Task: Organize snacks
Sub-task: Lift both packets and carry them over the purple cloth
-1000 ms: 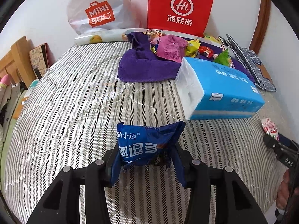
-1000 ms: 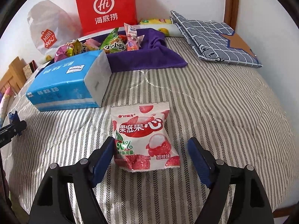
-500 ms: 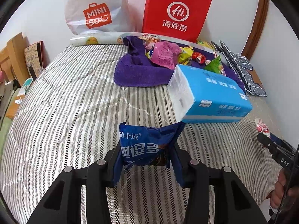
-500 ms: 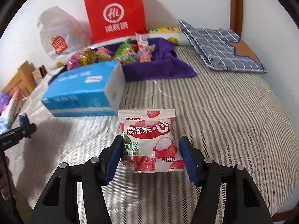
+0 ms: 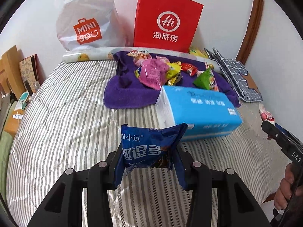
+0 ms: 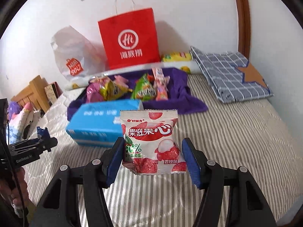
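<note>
My left gripper (image 5: 148, 162) is shut on a dark blue snack packet (image 5: 145, 141), held upright above the striped bed cover (image 5: 62, 124). My right gripper (image 6: 152, 151) is shut on a white and red lychee sweet packet (image 6: 149, 130), which hangs clear of the cover. At the far side, several bright snack packets (image 5: 153, 71) lie heaped on a purple towel (image 5: 125, 94). A blue tissue pack (image 5: 198, 109) lies between the grippers and that heap. The right gripper (image 5: 280, 138) shows at the left wrist view's right edge. The left gripper (image 6: 37, 143) shows at the right wrist view's left edge.
A red paper bag (image 5: 166, 20) and a white plastic bag (image 5: 85, 19) stand against the wall behind the towel. A folded checked cloth (image 6: 233, 75) lies at the far right of the bed. Wooden furniture (image 5: 11, 70) stands off the left side.
The right jaws closed on the lychee packet, which lay flat on the cover, and lifted it. The left gripper rose a little with the blue packet still in it.
</note>
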A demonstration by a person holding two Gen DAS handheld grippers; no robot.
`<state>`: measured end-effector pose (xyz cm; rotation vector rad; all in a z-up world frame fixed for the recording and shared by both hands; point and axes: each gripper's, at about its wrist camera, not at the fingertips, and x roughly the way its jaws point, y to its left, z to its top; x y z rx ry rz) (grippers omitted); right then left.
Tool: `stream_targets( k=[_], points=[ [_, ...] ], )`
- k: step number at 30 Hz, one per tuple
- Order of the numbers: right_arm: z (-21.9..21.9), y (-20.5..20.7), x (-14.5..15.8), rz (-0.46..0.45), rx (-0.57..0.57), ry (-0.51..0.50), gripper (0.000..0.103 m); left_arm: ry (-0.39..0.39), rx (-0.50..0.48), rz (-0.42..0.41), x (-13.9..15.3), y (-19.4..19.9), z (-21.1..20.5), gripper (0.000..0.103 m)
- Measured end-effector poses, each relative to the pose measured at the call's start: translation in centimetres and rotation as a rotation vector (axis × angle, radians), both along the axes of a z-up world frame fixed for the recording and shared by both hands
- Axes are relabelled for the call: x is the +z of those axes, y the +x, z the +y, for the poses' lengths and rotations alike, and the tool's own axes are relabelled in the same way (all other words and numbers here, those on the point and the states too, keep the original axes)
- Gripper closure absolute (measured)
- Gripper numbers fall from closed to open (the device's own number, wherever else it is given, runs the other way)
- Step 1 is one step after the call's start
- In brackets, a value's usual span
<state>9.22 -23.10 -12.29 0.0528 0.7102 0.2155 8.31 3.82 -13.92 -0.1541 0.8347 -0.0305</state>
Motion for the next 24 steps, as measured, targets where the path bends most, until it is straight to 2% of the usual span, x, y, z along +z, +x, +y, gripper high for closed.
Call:
stream_targets(
  k=[15, 24],
  points=[
    [1.5, 5.4, 4.1, -0.092, 0.008, -0.041, 0.042, -0.029, 0.003, -0.048, 3.7, 4.8, 0.5, 0.06],
    [2.2, 10.0, 6.2, -0.113, 0.011, -0.01, 0.042, -0.014, -0.013, -0.055, 5.9, 9.6, 0.0, 0.06]
  ],
)
